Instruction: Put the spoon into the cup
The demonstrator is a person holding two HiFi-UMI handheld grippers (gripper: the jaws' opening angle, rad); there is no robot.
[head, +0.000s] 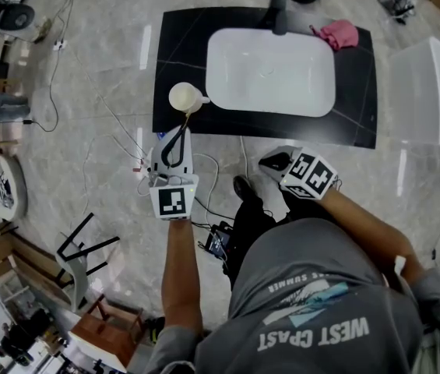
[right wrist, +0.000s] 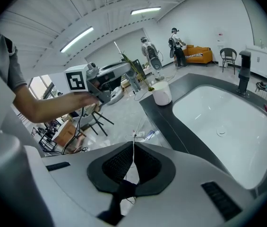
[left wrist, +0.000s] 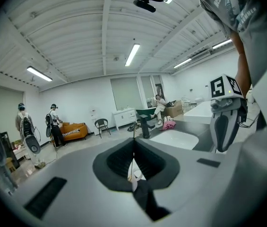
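Head view: cup (head: 186, 97) on black counter (head: 174, 53), at 9 o'clock of sink (head: 271, 71). Left tongs (head: 183, 126) just at cup's 6 o'clock; right tongs (head: 268, 160) at cup's 4 o'clock, well apart.
Left gripper view: jaws clenched, nothing between.
Right gripper view: jaws clenched, empty; cup at 12 o'clock. Spoon not made out.

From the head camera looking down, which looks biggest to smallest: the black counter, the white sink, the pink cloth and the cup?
1. black counter
2. white sink
3. cup and pink cloth: about the same size here, too close to rank.
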